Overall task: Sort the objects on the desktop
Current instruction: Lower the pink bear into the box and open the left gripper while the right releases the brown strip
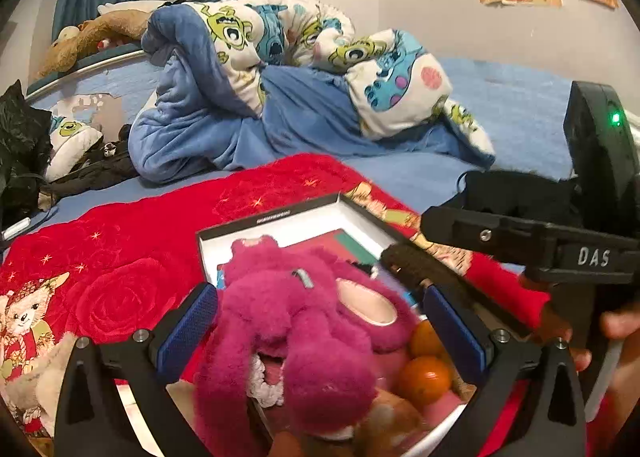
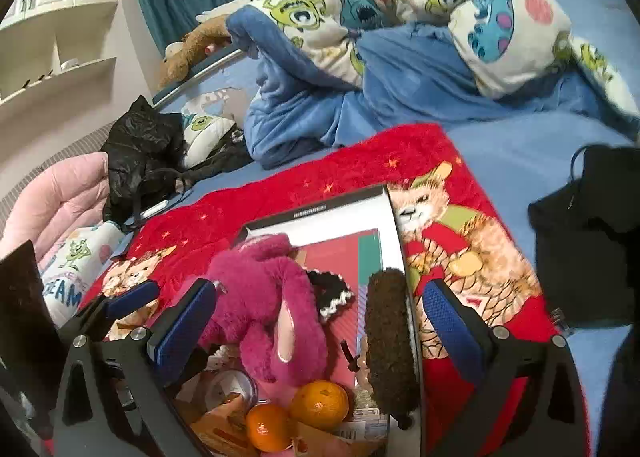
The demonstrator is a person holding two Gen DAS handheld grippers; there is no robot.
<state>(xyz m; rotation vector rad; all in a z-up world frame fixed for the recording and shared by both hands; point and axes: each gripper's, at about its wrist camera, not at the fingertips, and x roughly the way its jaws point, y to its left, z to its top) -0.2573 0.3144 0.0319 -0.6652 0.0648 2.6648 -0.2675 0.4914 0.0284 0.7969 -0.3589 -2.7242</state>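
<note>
Left wrist view: the left hand-held gripper hangs over the magenta plush bear toy, blue pads apart on either side of it, not clamped.
Bear's lie: dead ahead and between the left fingers, its long axis running roughly away from the camera, head end far, limbs near.
Right wrist view: the right hand-held gripper is spread wide too, holding nothing; the bear sits toward its left finger, and a dark brown fuzzy roll stands just inside its right finger.
Nearer hand: the left, I'd say; it straddles the bear, while the right is offset and closer to the roll.
Container: a shallow white box with black rim rests on the red rose-print blanket spread on the bed, directly under both tools.
Contents: the bear, two orange tangerines near the right tool's base, a black-and-white knitted piece beyond the bear, a red and teal card lining the floor, plus small packets I can't make out.
Next call: closing the left fingers across the bear's body looks like the natural move, mind the tangerines beside its right pad.
</note>
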